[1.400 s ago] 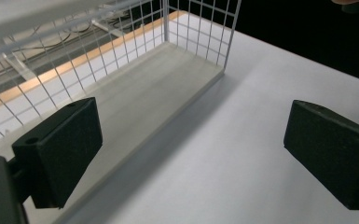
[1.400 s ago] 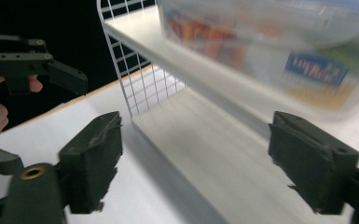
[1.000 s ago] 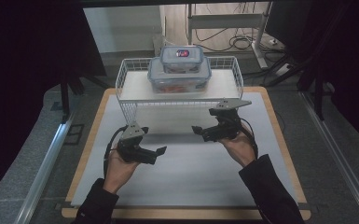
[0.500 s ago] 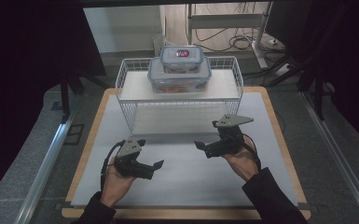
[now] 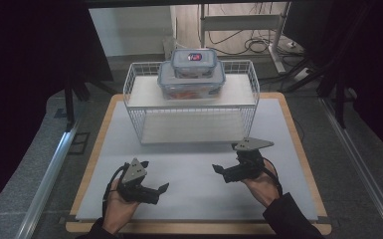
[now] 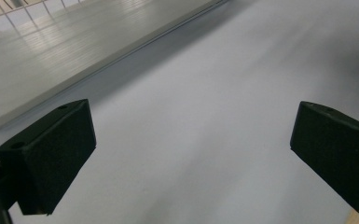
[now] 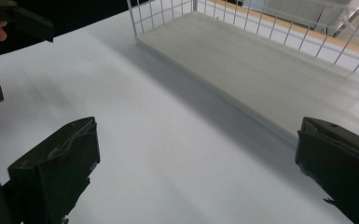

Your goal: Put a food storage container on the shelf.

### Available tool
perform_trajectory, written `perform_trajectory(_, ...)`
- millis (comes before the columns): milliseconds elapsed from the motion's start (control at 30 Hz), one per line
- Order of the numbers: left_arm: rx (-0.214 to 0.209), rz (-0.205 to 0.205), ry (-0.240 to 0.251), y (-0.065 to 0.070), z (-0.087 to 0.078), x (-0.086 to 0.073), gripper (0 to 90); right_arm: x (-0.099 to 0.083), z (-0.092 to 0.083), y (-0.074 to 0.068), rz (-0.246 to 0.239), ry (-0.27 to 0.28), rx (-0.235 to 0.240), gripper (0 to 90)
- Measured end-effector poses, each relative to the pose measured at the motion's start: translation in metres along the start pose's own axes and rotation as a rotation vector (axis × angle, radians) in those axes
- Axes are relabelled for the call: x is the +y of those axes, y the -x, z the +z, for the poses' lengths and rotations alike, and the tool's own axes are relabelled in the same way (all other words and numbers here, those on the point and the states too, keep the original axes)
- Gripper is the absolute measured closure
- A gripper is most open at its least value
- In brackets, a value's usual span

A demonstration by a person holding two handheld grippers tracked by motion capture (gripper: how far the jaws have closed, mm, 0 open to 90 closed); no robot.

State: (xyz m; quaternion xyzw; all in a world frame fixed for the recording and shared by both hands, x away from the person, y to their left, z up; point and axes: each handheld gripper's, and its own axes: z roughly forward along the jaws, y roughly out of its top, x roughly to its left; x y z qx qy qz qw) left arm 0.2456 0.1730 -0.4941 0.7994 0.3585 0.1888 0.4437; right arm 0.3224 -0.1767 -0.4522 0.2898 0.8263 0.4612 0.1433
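So here we've got both grippers low over the white mat [image 5: 194,174], near our edge of the table, and nothing between either pair of jaws. The left gripper [image 5: 162,187] is spread wide open, and in the left gripper view its fingers [image 6: 51,154] stand far apart with only bare mat between them. Same story for the right gripper [image 5: 217,169]: released, pads [image 7: 56,163] well apart, empty. The things we'd be going for are the two clear lidded food containers, the small container [image 5: 195,61] stacked on the large container [image 5: 191,84], both up on the top shelf of the white wire rack [image 5: 134,99] at the far side of the mat. That puts them well apart from both sets of fingers, farther away and higher up; the right gripper view looks at the rack's lower shelf [image 7: 261,70], which is bare, not at the boxes. What worries us: the stack is loose as far as we can tell, so grabbing the bottom box off-centre or tilting it could slide the little one off. The wire rim around the top shelf is also something a jaw could snag on the way in, and the rack looks light enough to shift if bumped. Best guess, we'd approach from above the rim.
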Motion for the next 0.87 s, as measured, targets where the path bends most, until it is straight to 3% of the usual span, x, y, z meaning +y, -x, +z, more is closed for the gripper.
perform_trajectory(333, 0.018, -0.013, -0.004, 0.003, -0.002, -0.015, 0.3, -0.036, -0.013, 0.005, 0.029, -0.026, -0.014, 0.4)
perform_trajectory(467, 0.044, 0.026, -0.064, 0.008, 0.004, -0.021, 0.6, -0.045, -0.014, 0.005, 0.035, -0.042, -0.021, 0.4)
perform_trajectory(633, 0.029, 0.052, -0.127, 0.013, 0.010, -0.027, 0.8, -0.056, -0.016, 0.005, 0.039, -0.067, -0.043, 0.4)
perform_trajectory(867, 0.017, 0.049, -0.147, 0.013, 0.015, -0.030, 1.7, -0.065, -0.016, 0.011, 0.073, -0.097, -0.054, 0.4)
